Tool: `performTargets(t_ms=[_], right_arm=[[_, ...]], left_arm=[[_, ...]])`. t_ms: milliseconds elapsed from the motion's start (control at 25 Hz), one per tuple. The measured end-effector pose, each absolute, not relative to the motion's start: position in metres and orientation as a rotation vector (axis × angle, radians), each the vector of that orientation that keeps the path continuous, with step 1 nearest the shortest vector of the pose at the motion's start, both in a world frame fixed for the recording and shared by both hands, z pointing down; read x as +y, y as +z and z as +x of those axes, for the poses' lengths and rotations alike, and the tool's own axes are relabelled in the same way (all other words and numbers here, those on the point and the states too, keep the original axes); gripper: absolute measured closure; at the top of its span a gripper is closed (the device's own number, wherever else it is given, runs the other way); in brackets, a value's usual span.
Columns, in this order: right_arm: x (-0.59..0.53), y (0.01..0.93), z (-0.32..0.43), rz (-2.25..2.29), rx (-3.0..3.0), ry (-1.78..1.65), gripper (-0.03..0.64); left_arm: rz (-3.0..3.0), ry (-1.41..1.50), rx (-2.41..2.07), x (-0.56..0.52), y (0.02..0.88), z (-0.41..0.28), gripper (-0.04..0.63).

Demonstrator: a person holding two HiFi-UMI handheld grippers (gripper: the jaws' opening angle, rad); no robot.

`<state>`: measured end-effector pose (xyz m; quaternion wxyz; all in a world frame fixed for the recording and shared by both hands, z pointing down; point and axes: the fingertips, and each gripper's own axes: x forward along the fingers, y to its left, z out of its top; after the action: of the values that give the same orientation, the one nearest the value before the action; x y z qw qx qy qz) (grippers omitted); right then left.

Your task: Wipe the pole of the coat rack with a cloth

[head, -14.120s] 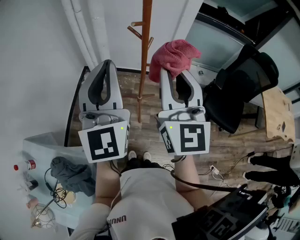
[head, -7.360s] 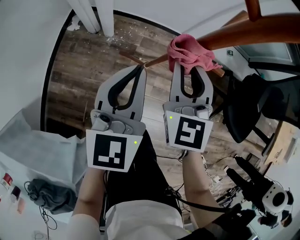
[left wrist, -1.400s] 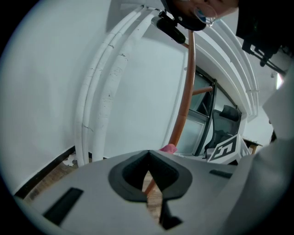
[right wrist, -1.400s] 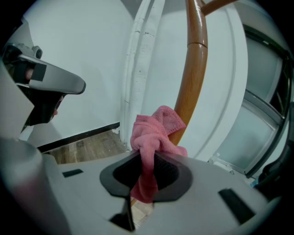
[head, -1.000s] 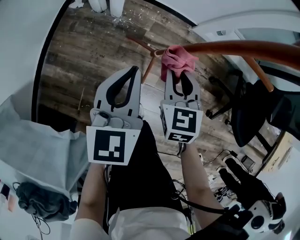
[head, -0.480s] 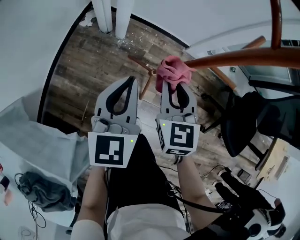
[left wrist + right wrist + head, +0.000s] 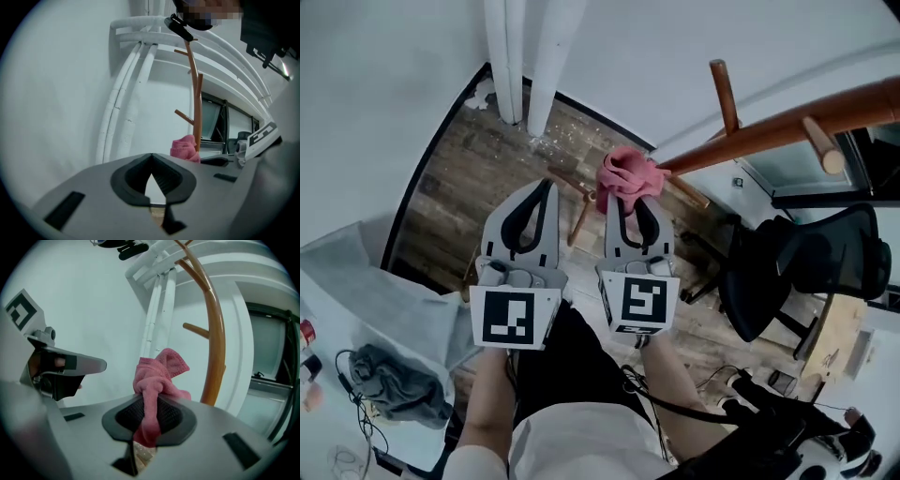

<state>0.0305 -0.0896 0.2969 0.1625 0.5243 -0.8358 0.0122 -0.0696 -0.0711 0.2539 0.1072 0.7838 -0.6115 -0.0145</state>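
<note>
Looks like you're mid-wipe; your right gripper (image 7: 624, 199) is clamped on the pink cloth (image 7: 628, 173), bunched against the low end of the pole (image 7: 769, 131); your left gripper (image 7: 547, 185) is closed on nothing, just beside it. Next I'd press in and slide along the wood; can't tell if the cloth actually touches; the pole's top is cut off.

Left gripper (image 7: 549, 185) jaws seemingly together; right gripper (image 7: 628, 200) clamped on cloth (image 7: 630, 172).
</note>
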Motion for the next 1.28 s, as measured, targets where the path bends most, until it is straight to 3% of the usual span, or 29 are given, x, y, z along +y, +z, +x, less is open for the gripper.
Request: performTargets(t_ms=[720, 1280], right_arm=[[-0.070, 0.184, 0.016, 1.551, -2.491, -0.139, 0.546], [-0.068, 0.150, 0.010, 1.635, -2.558, -0.192, 0.546]], left_arm=[[2.374, -0.160, -1.966, -0.068, 0.154, -0.102, 0.581], [2.432, -0.144, -1.994, -0.062, 0.134, -0.110, 0.581]])
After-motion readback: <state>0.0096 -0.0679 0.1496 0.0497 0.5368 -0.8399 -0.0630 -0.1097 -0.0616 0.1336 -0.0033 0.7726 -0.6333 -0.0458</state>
